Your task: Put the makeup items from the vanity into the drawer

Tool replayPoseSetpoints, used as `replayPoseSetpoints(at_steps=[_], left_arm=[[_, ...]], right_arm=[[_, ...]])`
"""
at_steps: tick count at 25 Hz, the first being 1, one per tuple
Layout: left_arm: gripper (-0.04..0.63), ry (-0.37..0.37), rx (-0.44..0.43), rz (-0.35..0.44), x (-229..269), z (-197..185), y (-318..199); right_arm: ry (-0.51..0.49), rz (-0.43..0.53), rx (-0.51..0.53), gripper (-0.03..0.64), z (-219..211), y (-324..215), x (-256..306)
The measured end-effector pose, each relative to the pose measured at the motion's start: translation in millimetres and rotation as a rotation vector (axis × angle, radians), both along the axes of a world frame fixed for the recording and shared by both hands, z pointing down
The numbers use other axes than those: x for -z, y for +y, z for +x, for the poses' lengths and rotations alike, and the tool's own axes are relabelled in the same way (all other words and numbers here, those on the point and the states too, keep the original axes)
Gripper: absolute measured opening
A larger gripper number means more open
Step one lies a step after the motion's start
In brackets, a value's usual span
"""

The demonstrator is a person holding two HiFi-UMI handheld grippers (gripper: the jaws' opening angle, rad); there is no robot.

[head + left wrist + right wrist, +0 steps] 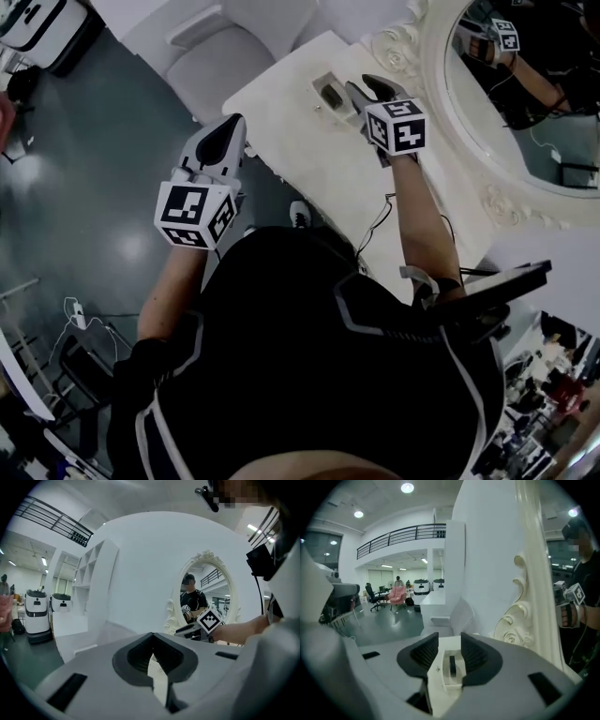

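The surface (pixel 309 141) is a smooth, matt white vanity top with a rounded edge. An oval mirror (pixel 525 94) stands at its far side in a cream frame (pixel 497 202) carved with scrolls and rosettes. Near the far edge of the top sits one small drawer (pixel 319 86), a shallow white rectangle open at the top with thin walls. In it lies the single makeup item (pixel 452 665) that can be made out: dark, slender and elongated, lying lengthwise along the drawer's middle; its finish is too small to tell. Both tools are grey moulded plastic with dark ribbed pads, and each carries one cube with black-and-white square markers, two cubes in all. The right gripper (pixel 449 641) hangs above the surface just in front of the mirror frame, its jaws apart and empty, with the drawer and its item showing in the gap between them. The left gripper (pixel 152 639) is held off the near edge of the surface, well apart from the drawer, its jaws together at the tips with nothing in them.
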State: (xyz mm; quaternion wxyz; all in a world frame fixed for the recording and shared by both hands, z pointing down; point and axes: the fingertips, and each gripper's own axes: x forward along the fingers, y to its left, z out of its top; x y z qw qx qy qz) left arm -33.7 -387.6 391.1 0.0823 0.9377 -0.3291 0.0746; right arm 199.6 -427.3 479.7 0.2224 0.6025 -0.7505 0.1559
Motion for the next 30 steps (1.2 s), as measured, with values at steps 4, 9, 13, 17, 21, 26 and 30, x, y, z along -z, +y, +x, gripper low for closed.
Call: replayPoseSetpoints(at_steps=[4,9,13,17,21,26,30], left_arm=[[0.003,0.023,-0.071,0.048,17.0,7.3,8.8],[0.003,0.100,-0.068,0.048,46.7,3.6,-1.7],[0.003,0.120,-0.144,0.077,64.3,13.7,-1.8],[0.003,0.136,-0.132,0.077,74.8,11.6,-6.2],[0.003,0.147,-0.161,0.093,83.9,15.1,-5.3],[0.003,0.141,-0.161,0.099,89.9,17.6,-5.9],[0.003,0.142,-0.150,0.094,90.4,16.2,-6.7]], right_arm=[[-0.063,0.144,-0.104,0.123,8.1,23.5,61.4],[-0.077,0.262,-0.141,0.109,6.7,51.6,120.5],[-0.092,0.337,-0.155,0.077,4.5,77.6,155.4],[-0.088,0.412,-0.156,0.074,-2.2,96.2,188.0],[-0.090,0.483,-0.185,0.049,-3.6,117.1,213.1],[-0.090,0.496,-0.217,0.012,0.6,126.8,218.3],[-0.071,0.483,-0.237,0.006,4.8,129.7,213.6]])
